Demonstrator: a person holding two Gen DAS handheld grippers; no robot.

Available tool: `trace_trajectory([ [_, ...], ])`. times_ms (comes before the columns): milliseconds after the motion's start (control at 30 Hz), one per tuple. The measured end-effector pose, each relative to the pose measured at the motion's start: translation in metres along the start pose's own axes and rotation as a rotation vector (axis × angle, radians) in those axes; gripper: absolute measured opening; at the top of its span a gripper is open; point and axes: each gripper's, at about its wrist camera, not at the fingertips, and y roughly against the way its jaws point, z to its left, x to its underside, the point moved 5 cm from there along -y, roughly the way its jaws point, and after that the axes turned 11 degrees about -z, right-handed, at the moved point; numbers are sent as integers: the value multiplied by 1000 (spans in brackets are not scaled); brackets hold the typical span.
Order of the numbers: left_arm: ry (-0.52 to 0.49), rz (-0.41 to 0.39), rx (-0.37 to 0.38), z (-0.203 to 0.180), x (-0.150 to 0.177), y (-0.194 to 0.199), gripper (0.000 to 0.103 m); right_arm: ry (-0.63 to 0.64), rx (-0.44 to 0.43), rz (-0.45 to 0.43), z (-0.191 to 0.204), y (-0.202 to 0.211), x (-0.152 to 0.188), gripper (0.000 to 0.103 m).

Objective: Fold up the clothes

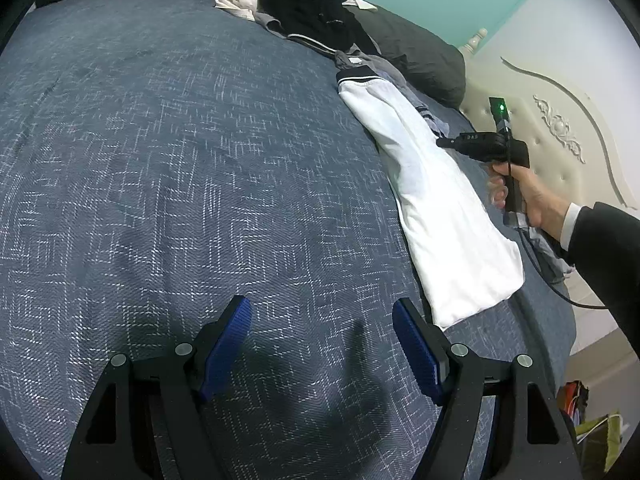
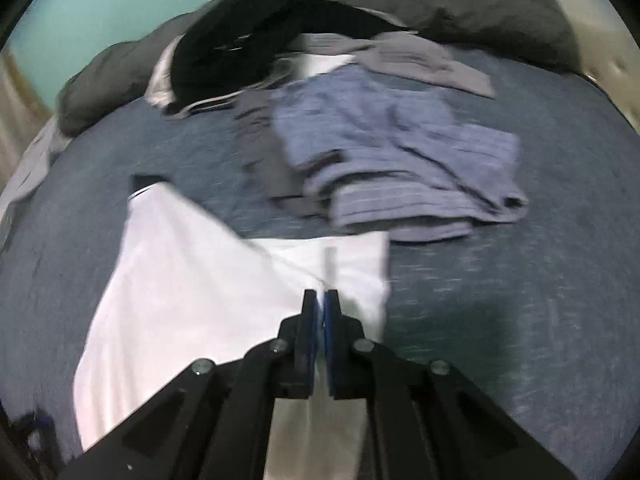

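A white shirt [image 1: 432, 208] with a dark collar lies lengthwise along the right side of the blue woven blanket [image 1: 160, 160]. In the right wrist view my right gripper [image 2: 320, 294] is shut on an edge of this white shirt [image 2: 192, 264], which is lifted slightly; the picture is blurred. From the left wrist view, the right gripper [image 1: 444, 143] is held by a hand [image 1: 532, 196] at the shirt's far edge. My left gripper [image 1: 320, 304] is open above bare blanket, left of the shirt's near end, with nothing between its fingers.
A pile of unfolded clothes lies near the pillows: a black garment [image 1: 308, 4], a blue striped garment [image 2: 392, 152] and a grey one [image 2: 424, 60]. Dark grey pillows [image 1: 420, 60] and a cream headboard [image 1: 560, 128] bound the bed. Broad blanket spreads to the left.
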Motion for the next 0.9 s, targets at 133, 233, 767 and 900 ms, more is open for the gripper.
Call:
trace_trajectory([
  [133, 0, 0, 1, -1, 0, 0, 77, -11, 40, 21, -6, -3, 3, 3],
  [233, -1, 1, 2, -1, 1, 0, 77, -38, 14, 71, -7, -11, 10, 5],
  [767, -23, -6, 13, -12, -1, 4, 77, -167, -157, 42, -18, 52, 47, 13],
  [900, -20, -4, 9, -11, -1, 2, 77, -167, -126, 22, -21, 50, 49, 2],
])
